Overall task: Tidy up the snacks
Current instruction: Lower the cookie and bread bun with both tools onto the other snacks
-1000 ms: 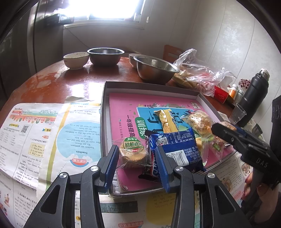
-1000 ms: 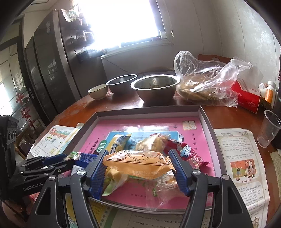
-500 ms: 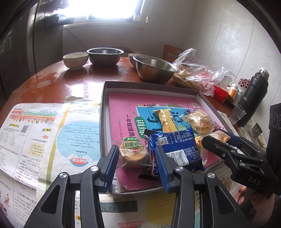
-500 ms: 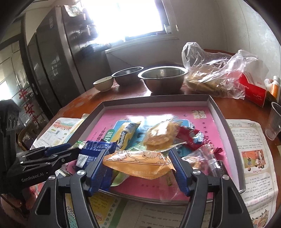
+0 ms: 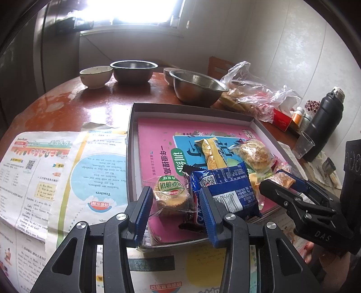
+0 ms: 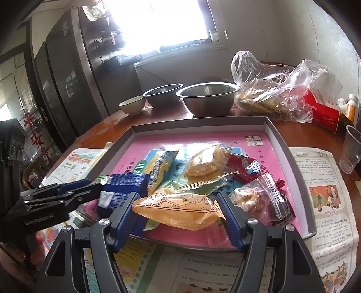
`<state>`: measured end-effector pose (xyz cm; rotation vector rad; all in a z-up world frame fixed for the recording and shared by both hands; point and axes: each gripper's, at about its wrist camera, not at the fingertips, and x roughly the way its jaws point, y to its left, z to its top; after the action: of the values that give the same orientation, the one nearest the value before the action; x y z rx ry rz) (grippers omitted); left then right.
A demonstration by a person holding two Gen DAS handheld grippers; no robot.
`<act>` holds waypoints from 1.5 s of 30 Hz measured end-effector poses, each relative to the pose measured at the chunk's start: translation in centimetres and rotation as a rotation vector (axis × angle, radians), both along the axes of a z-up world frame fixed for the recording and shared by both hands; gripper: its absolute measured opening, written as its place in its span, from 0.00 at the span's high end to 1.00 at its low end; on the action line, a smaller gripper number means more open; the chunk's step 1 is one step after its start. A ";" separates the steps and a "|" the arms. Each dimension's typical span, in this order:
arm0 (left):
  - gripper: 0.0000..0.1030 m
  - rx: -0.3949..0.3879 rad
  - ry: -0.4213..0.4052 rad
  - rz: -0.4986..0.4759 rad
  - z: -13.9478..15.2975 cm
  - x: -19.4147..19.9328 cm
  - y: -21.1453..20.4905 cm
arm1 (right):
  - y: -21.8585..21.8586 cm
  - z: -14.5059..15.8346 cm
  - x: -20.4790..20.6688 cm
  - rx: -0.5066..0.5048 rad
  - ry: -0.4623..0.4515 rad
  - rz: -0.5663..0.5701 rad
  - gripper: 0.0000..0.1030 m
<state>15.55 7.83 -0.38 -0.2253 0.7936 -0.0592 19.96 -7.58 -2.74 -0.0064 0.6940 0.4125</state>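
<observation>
The left gripper (image 5: 173, 200) clamps a clear-wrapped round biscuit (image 5: 170, 196). The right gripper (image 6: 177, 210) pinches an orange snack packet (image 6: 178, 210) over the grey tray (image 6: 198, 125).

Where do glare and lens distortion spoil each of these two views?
Left wrist view: the bright window is blown out, glare streaks the glossy red-brown table, and the grey tray rim bows. Right wrist view: the window is washed white and corners go black.

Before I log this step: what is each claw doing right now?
Left claw: closed on the green-labelled round cake packet.
Right claw: closed on the orange snack packet.
</observation>
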 end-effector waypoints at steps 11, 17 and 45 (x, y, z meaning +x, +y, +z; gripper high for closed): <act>0.57 0.005 0.001 -0.007 -0.2 0.4 -0.4 | 0.1 -0.2 1.6 -0.020 -0.003 -0.014 0.33; 0.57 0.006 0.001 -0.008 -0.2 0.4 -0.4 | 0.1 -0.3 1.4 -0.025 0.004 -0.005 0.33; 0.57 0.004 0.005 -0.039 -0.2 0.4 -1.0 | -0.6 -0.5 0.4 -0.050 0.028 -0.026 0.29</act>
<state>15.91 6.79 -0.61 -0.2063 0.8031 -0.0933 20.31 -8.14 -3.22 -0.0392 0.7316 0.3708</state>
